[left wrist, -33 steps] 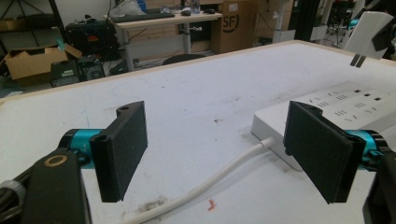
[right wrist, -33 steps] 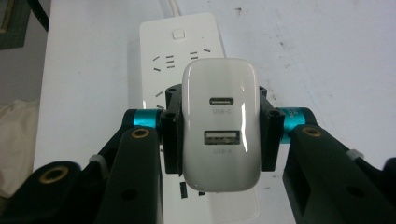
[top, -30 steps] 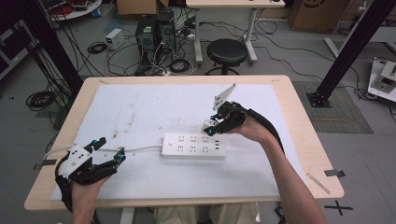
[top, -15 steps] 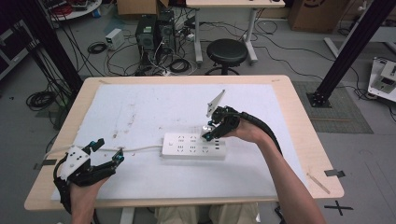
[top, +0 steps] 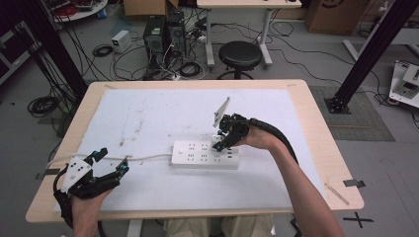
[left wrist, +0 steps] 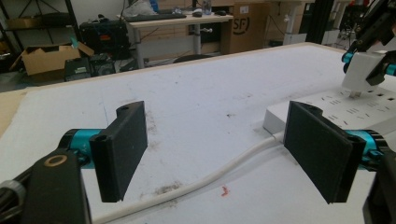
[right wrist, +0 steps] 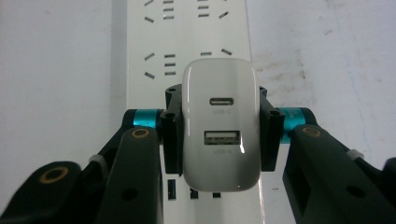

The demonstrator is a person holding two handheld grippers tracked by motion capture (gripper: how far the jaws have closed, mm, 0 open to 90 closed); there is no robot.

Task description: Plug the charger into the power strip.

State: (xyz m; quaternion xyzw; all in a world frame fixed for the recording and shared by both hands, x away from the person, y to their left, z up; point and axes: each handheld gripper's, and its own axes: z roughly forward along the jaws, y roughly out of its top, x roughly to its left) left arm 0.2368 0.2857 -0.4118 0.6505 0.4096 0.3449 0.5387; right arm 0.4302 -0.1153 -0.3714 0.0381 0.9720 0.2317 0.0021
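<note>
High view, from left to right: the left gripper (top: pixel 109 160) rests near the table's (top: pixel 316 123) front left edge, jaws spread wide with the white cord (top: pixel 148 158) running between them. Bare white mat (top: pixel 163 116) lies open behind it. At centre sits the power strip (top: pixel 197 155). The right gripper (top: pixel 221 141) clamps a white USB charger (right wrist: pixel 220 123) just above the strip's right end, its prongs at the sockets.

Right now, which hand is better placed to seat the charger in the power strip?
The right. Its tool already clamps the white charger directly above the power strip, prongs close to the sockets. The left tool is open, straddling the strip's cord off to the side.
</note>
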